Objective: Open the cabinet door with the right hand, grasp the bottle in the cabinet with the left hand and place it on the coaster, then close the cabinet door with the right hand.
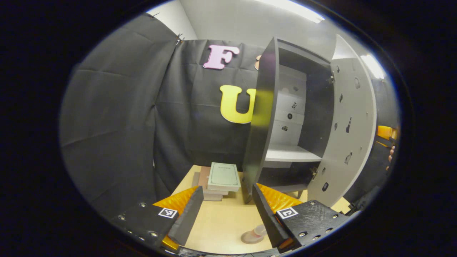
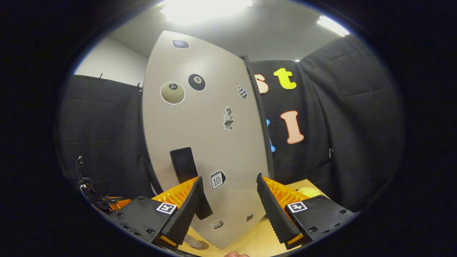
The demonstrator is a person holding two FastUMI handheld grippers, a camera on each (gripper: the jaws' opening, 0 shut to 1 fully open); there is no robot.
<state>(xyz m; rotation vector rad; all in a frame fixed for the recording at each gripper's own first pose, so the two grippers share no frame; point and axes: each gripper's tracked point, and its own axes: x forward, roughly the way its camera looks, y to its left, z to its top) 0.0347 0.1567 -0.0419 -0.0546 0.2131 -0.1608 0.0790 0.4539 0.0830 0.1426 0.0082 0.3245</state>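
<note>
Left gripper (image 1: 228,210): jaws wide apart, nothing between them, held above a pale wooden surface (image 1: 225,221).

Just ahead of the jaws and low, close to the right finger: a bottle (image 1: 257,232) on a round coaster (image 1: 251,237), partly hidden behind that finger; whether it stands upright I cannot tell.

Farther ahead, between the jaws' line and slightly left: a short stack of books (image 1: 222,178), top one pale green, lying flat on the surface.

Ahead and right of the jaws: a dark cabinet (image 1: 262,117) standing on the surface, its door (image 1: 351,128) swung open to the right. Grey door face carries small stickers. Inside, a pale shelf (image 1: 291,154), bare on top.

At the far right edge beyond the door, part of a hand (image 1: 391,157) with the other gripper.

Right gripper (image 2: 228,210): jaws wide apart, gripping nothing. The cabinet door (image 2: 203,142) stands directly ahead, close, spanning both fingers; a dark handle (image 2: 185,167) sits just above the left finger. Stickers dot the door.

Room: black cloth walls (image 2: 339,125), white ceiling with bright strip lights (image 2: 203,9). The wooden surface (image 2: 257,241) shows below the door.
</note>
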